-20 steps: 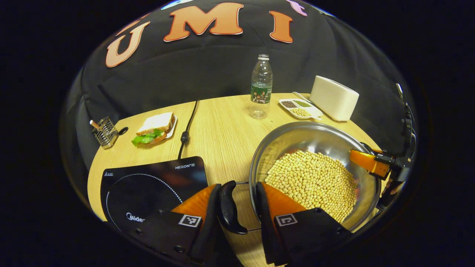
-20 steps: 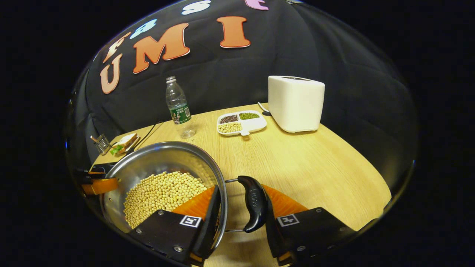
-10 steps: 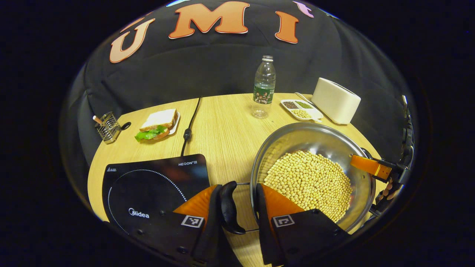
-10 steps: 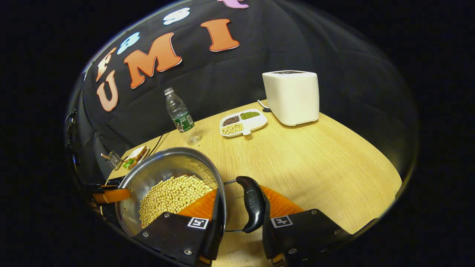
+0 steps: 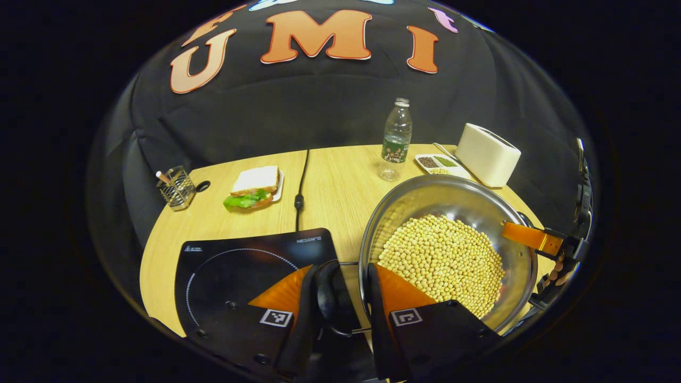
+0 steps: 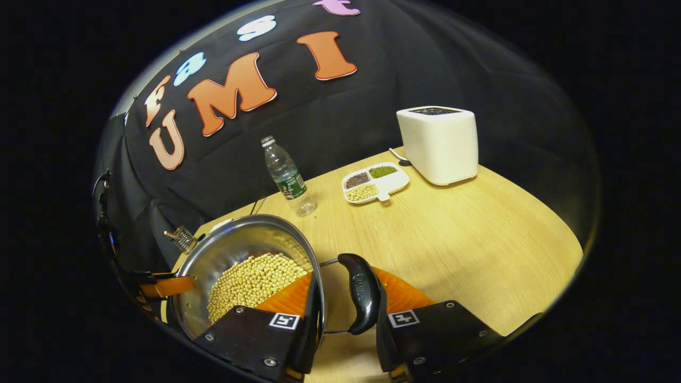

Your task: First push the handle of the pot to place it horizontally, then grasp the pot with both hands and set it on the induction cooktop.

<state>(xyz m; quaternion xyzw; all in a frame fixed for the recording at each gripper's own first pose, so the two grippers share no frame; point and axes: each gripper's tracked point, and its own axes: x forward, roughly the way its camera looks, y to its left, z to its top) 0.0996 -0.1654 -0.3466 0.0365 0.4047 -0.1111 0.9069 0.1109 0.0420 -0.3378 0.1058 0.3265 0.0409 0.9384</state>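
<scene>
The pot [image 5: 447, 250] of beans is being held just beside the cooktop [image 5: 234, 266]; one black handle [image 5: 332, 298] is being gripped by the left gripper [image 5: 340, 319]; the opposite handle [image 6: 362, 292] is being gripped by the right gripper [image 6: 346, 330].

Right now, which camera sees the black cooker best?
The left gripper view. The induction cooktop lies there in plain sight on the table, its round ring visible, partly behind the left tongs. In the right gripper view the pot blocks that side, so I can't make it out.
</scene>
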